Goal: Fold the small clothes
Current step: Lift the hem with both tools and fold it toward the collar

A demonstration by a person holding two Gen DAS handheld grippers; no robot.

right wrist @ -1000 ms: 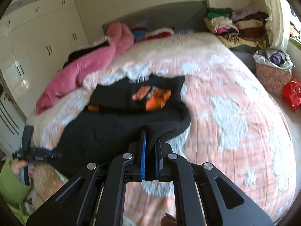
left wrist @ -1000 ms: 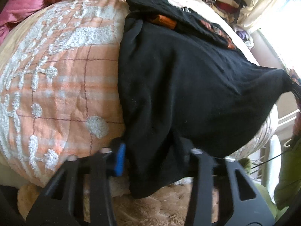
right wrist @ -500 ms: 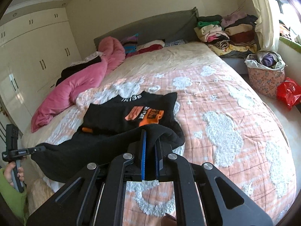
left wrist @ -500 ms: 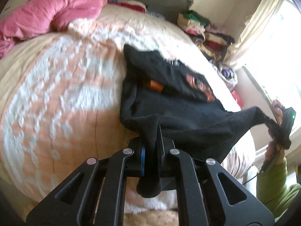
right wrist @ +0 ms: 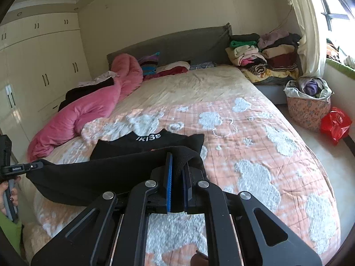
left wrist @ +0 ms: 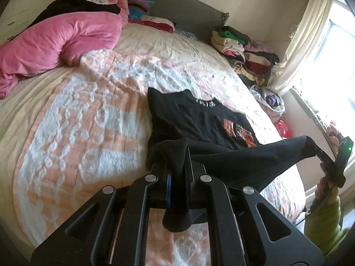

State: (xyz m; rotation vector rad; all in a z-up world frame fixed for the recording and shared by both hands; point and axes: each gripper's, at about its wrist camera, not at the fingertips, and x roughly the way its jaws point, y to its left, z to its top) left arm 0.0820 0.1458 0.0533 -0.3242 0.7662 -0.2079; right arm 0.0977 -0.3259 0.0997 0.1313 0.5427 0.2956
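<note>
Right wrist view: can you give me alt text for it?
The right gripper is shut on one end of a black garment, stretched left to the left gripper above a peach-and-white bedspread. A folded black printed shirt lies beyond.

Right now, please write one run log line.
left tool: shut on black garment | right tool: shut on black garment | garment: lifted above bed

Both wrist views look downward, apparently near, sharing the bed (left wrist: 73, 119).
</note>
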